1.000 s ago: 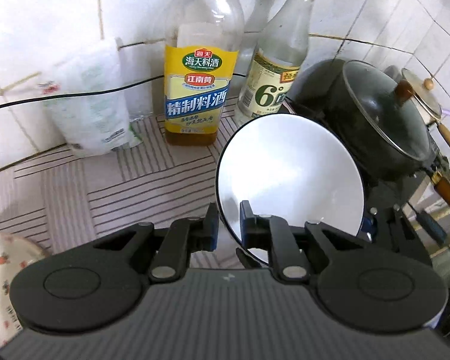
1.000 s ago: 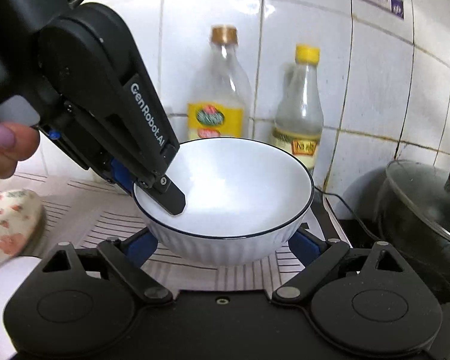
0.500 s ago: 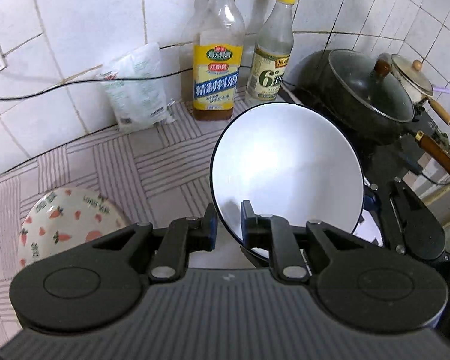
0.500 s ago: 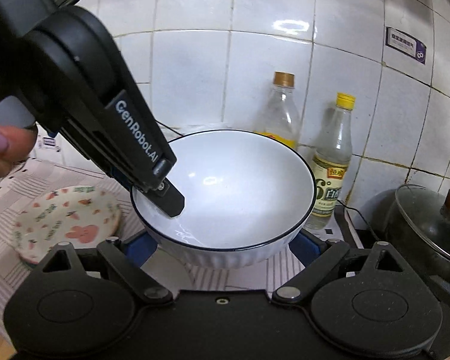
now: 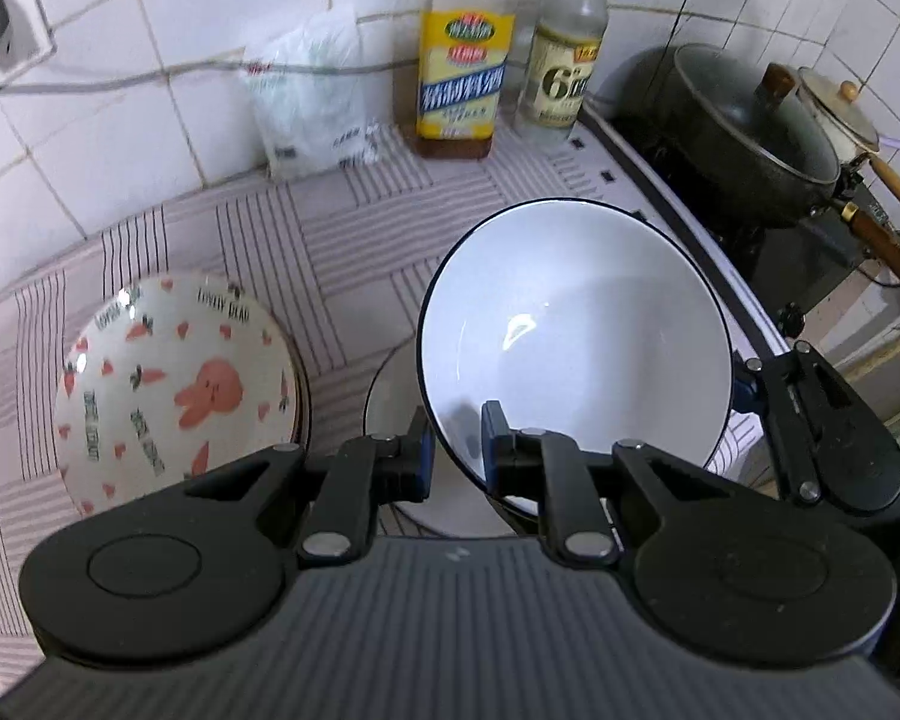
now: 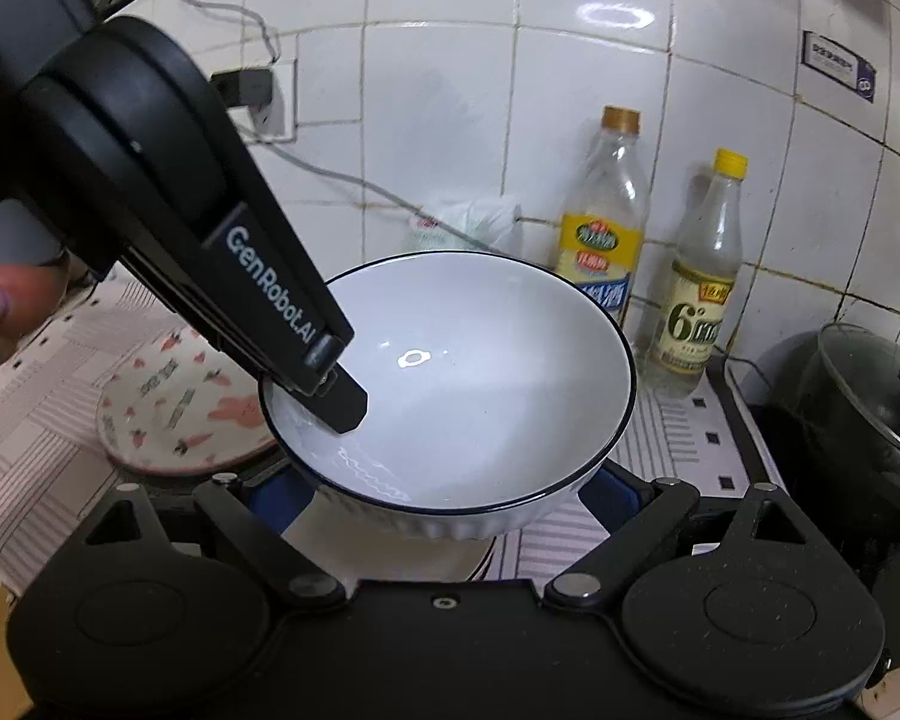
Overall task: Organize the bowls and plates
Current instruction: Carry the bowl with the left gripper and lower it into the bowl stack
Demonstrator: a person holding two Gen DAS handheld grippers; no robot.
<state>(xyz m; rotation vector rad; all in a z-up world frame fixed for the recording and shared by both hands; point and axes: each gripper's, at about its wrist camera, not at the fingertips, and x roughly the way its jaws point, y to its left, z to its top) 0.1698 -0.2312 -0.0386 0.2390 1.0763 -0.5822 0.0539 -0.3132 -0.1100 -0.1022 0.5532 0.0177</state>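
A white bowl with a dark rim is held in the air above the counter. My left gripper is shut on its near rim, one finger inside and one outside. In the right wrist view the bowl sits between the wide-spread fingers of my right gripper, which stands open around its ribbed base; the left gripper's finger dips into the bowl. A bunny-and-carrot plate lies on the counter to the left, also in the right wrist view. A white plate lies under the bowl.
Two bottles and a plastic bag stand against the tiled wall. A dark lidded pot and a small white pot sit on the stove at right. A striped cloth covers the counter.
Both grippers and the bowl have risen and pulled back from the wall. The bunny plate and the white plate below have come into view.
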